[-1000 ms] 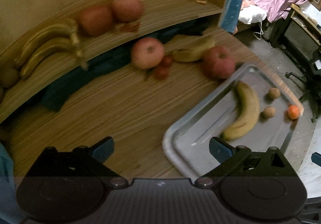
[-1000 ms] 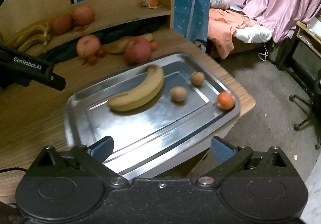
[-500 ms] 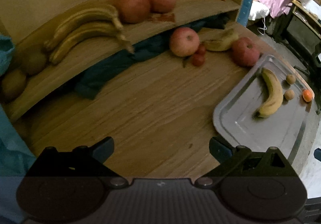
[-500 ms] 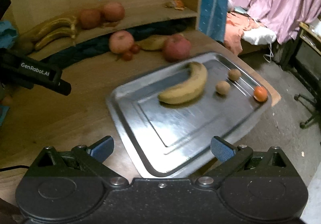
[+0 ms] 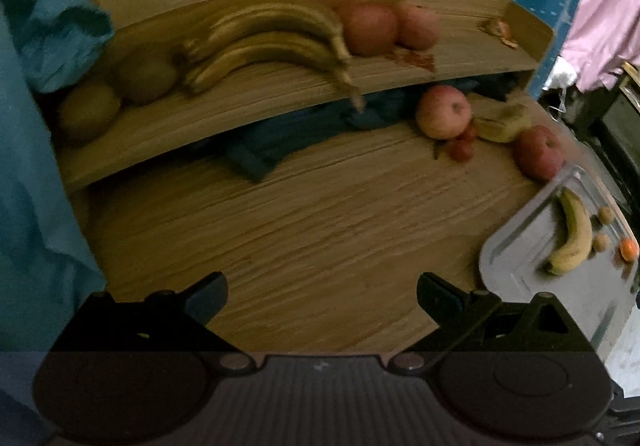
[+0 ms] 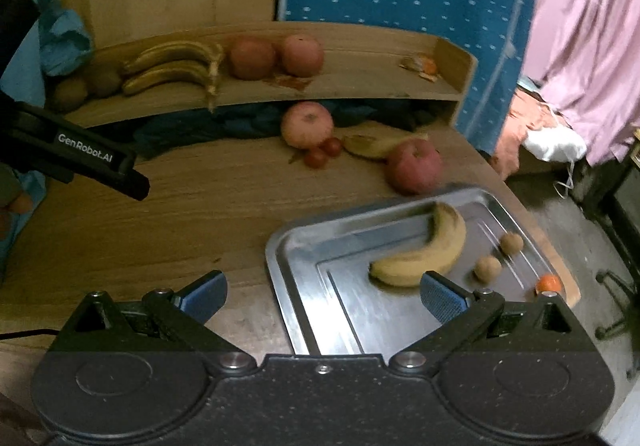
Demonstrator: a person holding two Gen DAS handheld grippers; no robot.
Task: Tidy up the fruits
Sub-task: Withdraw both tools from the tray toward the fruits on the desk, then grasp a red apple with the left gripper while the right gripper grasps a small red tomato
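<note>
A steel tray [image 6: 304, 246] [image 5: 508, 258] at the table's right end holds a banana [image 6: 424, 254] [image 5: 572, 234], two small brown fruits [image 6: 487, 267] and a small orange fruit [image 6: 549, 282]. Two apples [image 6: 307, 124] [image 6: 414, 166], cherry tomatoes [image 6: 322, 152] and a dark banana [image 6: 376, 144] lie on the table. On the wooden shelf [image 5: 260, 106] sit bananas [image 5: 272, 42], two apples [image 5: 368, 28] and kiwis [image 5: 146, 74]. My left gripper [image 5: 322, 294] is open above bare table. My right gripper [image 6: 322, 292] is open over the tray's left edge. Both are empty.
Dark blue cloth [image 5: 280, 142] fills the space under the shelf. Peel scraps [image 6: 420, 66] lie at the shelf's right end. A teal sleeve [image 5: 36, 174] is at the left. Beyond the table's right edge are the floor, pink drapes [image 6: 584, 26] and a chair base [image 6: 616, 298].
Both views have swung left: the tray and its fruit have slid right in both, and the shelf with bananas and kiwis now fills more of the left wrist view. Both grippers stayed open.
</note>
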